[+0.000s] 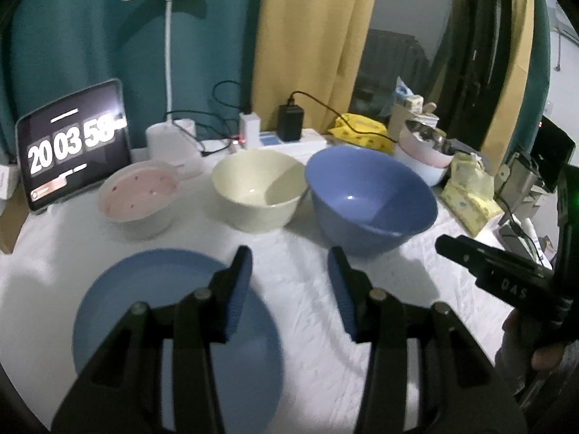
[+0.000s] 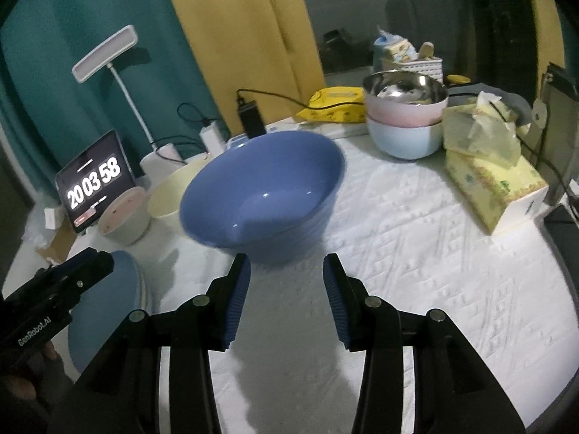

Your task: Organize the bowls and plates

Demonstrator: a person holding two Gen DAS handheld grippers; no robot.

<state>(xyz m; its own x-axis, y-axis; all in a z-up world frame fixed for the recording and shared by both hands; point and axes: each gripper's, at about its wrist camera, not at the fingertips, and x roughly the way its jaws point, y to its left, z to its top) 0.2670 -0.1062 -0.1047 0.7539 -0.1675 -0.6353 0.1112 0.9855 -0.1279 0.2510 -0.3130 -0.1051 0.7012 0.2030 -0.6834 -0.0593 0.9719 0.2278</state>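
A blue bowl, a cream bowl and a pink speckled bowl with a handle stand in a row on the white table. A blue plate lies near the front left. My left gripper is open and empty, its left finger above the plate's right edge. My right gripper is open and empty, just in front of the blue bowl. The right gripper also shows at the right of the left wrist view.
Stacked pink and pale blue bowls with a steel bowl on top stand at the back right. Tissue packs, a tablet clock, a desk lamp, chargers and cables line the back.
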